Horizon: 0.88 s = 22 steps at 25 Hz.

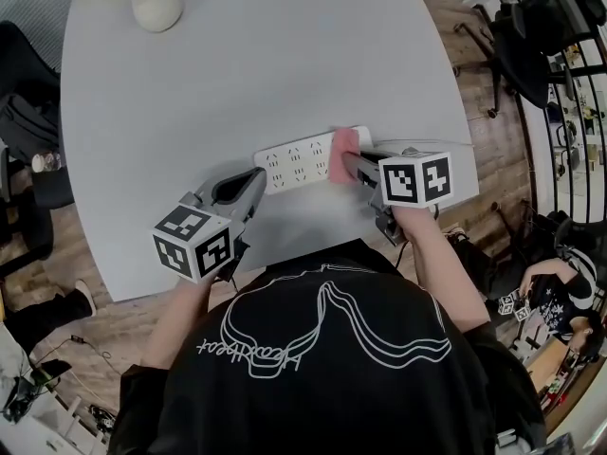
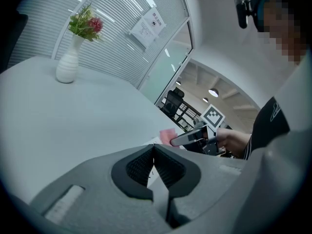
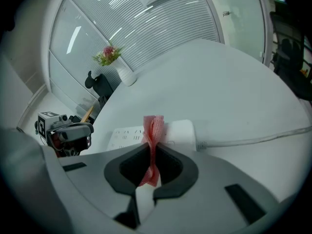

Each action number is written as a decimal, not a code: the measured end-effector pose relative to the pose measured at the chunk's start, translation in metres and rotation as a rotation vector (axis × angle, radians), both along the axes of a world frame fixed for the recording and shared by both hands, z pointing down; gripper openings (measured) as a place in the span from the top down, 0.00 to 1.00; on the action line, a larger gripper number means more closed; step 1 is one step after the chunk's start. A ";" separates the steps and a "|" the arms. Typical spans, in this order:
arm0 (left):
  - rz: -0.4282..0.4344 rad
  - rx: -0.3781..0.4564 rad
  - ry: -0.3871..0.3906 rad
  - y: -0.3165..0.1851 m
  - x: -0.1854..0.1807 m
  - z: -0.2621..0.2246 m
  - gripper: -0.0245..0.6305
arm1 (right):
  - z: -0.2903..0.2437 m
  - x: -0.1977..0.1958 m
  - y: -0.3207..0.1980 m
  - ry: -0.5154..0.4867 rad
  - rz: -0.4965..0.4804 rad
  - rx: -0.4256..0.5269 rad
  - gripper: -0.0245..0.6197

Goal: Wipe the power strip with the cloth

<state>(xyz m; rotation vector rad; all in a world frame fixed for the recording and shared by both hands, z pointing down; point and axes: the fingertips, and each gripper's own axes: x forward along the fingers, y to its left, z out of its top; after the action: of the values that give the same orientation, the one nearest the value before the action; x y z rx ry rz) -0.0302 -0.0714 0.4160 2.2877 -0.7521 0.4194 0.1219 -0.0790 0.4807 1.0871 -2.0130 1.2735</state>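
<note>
While clamping the pink cloth (image 3: 153,128) in the right gripper (image 3: 152,152), squeezing both jaws tight on the fabric and forcing it up between the dark pads as a thin folded fin. Holding that cloth on the right part of the white power strip (image 1: 296,164), just short of the plain end block. Showing the strip lying flat on the white table (image 1: 237,74), sockets facing up, near the edge closest to the body, running left to right with its right end angled slightly away. Trailing a pale cable (image 1: 436,144) from that right end off toward the table's right edge.

Holding the left gripper (image 1: 254,184) with its jaws pressed together and nothing caught between them. Pointing its tips at the strip's left end and sitting just beside it, without revealing any sure contact between tip and strip.

Gripping the right tool from behind with a bare right hand (image 2: 234,140), and wearing a black shirt with a white line drawing on the back.

Sharing the table with a white vase (image 1: 155,6) carrying green stems and a reddish bloom, placed well apart from the strip at the far left corner. Taking in, beyond the table's right side, a wooden floor (image 1: 493,159), dark chairs (image 1: 531,36) and another person (image 1: 560,292).
</note>
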 end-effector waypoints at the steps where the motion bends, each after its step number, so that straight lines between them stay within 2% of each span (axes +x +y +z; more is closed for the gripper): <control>1: 0.003 0.000 0.001 0.000 0.001 0.000 0.94 | 0.000 0.005 -0.001 0.013 0.008 0.005 0.91; 14: 0.015 -0.006 0.001 0.001 0.008 0.001 0.94 | 0.001 0.052 -0.002 0.071 0.092 0.024 0.91; 22: 0.009 -0.010 -0.001 0.007 0.005 0.002 0.94 | 0.001 0.065 -0.001 0.111 0.106 0.036 0.91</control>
<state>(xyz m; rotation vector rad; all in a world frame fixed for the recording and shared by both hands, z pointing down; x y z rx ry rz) -0.0255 -0.0649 0.4185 2.2829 -0.7393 0.4280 0.1870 -0.0800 0.4819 1.2681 -1.9248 1.2051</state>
